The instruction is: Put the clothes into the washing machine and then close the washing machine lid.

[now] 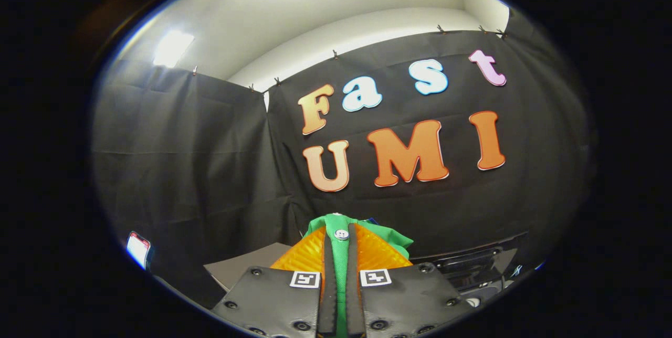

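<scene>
Two fingers of the handheld gripper point(340, 254) pinch a green cloth garment point(386, 238) with a white button point(342, 234), raised before the black cloth wall point(199, 170).

Garment point(340, 264) clamped between the gripper point(340, 254) fingers, bunched just ahead of the tips; flat board point(236, 270) left of fingers; machine panel point(472, 267) right; booth wall beyond.
</scene>
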`<state>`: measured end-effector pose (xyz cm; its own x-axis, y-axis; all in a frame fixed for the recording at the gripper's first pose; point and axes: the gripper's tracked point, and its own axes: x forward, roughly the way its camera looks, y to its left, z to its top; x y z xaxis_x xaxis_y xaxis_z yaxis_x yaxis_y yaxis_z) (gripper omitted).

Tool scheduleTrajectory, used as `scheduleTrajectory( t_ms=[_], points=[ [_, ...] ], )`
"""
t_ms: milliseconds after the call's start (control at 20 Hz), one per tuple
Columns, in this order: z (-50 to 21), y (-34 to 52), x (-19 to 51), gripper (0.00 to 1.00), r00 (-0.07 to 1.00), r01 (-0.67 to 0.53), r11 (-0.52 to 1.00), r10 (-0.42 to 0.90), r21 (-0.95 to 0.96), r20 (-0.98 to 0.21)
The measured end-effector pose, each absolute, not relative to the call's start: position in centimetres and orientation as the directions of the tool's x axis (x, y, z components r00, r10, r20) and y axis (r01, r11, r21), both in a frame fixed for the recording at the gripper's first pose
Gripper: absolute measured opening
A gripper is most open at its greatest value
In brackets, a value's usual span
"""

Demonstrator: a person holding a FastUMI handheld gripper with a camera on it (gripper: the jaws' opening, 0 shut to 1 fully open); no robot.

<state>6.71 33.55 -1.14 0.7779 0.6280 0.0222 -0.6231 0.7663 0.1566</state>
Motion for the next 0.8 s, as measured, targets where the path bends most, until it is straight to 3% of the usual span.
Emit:
scheduleTrajectory(
  t_ms=[350,800],
  points=[
    [-4.7,24.2,13.0,0.15,0.832,-0.543,0.828,0.553,0.140,-0.043],
    [-16.7,18.3,17.2,0.15,0.805,-0.503,0.850,0.526,0.157,-0.274]
  ],
)
